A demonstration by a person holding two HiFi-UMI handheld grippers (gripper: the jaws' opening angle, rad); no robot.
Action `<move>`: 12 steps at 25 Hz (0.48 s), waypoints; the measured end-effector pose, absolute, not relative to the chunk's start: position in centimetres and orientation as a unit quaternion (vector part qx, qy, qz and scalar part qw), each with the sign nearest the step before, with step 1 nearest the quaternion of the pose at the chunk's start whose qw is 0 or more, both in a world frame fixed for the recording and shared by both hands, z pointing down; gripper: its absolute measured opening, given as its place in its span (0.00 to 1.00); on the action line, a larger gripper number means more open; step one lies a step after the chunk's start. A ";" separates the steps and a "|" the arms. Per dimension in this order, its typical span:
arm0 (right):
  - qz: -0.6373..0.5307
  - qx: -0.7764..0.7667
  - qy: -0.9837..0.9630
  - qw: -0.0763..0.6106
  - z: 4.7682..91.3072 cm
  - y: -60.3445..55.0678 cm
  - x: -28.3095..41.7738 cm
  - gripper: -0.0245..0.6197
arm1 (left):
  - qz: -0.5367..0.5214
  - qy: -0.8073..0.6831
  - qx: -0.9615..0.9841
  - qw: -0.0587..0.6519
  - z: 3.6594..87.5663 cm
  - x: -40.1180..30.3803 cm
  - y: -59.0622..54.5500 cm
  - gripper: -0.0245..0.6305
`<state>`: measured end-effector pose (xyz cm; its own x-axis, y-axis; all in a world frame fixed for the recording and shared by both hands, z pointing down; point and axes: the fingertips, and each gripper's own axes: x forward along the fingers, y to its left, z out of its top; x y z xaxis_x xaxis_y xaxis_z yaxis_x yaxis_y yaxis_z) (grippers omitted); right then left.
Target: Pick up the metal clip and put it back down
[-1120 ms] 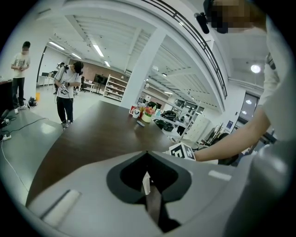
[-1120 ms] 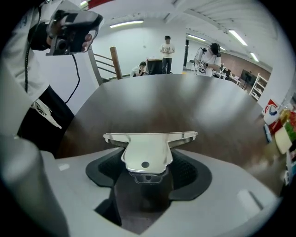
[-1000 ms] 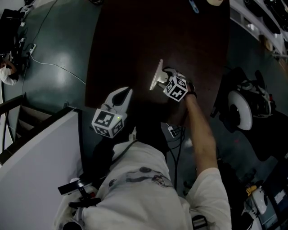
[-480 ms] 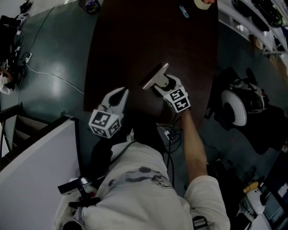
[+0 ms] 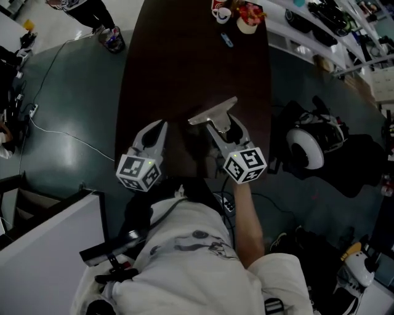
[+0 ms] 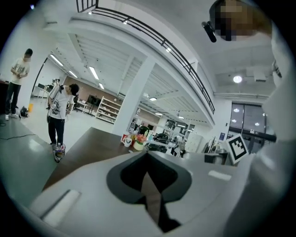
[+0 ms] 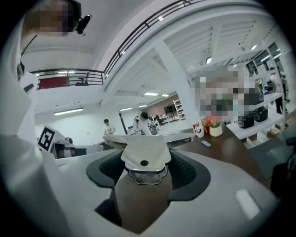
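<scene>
The metal clip (image 5: 212, 115) is a wide pale bar with a flat handle and a wire loop. My right gripper (image 5: 220, 126) is shut on its handle and holds it up over the near end of the dark table (image 5: 184, 67). In the right gripper view the clip (image 7: 144, 155) sits between the dark pads (image 7: 189, 173), its bar level across the front. My left gripper (image 5: 155, 130) hangs beside it at the left, apart from the clip. In the left gripper view its fingertips (image 6: 147, 155) meet with nothing between them.
Mugs and a small flower pot (image 5: 237, 13) stand at the table's far end, with a small blue thing (image 5: 227, 40) near them. A white round device (image 5: 305, 147) lies on the floor at the right. Cables (image 5: 61, 132) run over the floor at the left. People (image 6: 58, 111) stand beyond the table.
My right gripper has risen with the clip and rolled, so the bar now lies level instead of on edge. The left gripper has also come up a little.
</scene>
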<state>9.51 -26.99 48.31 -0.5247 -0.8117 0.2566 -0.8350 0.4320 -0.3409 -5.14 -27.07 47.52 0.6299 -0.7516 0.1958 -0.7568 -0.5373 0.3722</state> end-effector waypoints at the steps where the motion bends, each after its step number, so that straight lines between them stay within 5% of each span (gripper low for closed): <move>1: 0.202 0.502 -0.841 0.021 47.0 -27.0 9.7 0.49 | 0.000 -0.431 0.879 0.205 46.8 -5.3 -27.2 0.03; 12: 0.082 0.608 -0.790 -0.005 39.6 -24.3 10.3 0.49 | -0.041 -0.430 0.893 0.123 41.6 -7.4 -26.9 0.03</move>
<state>10.33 -24.26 39.56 -0.2606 -0.9610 0.0923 -0.9595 0.2472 -0.1350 -7.42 -26.90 41.60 0.6261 -0.7791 0.0321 -0.7588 -0.5993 0.2550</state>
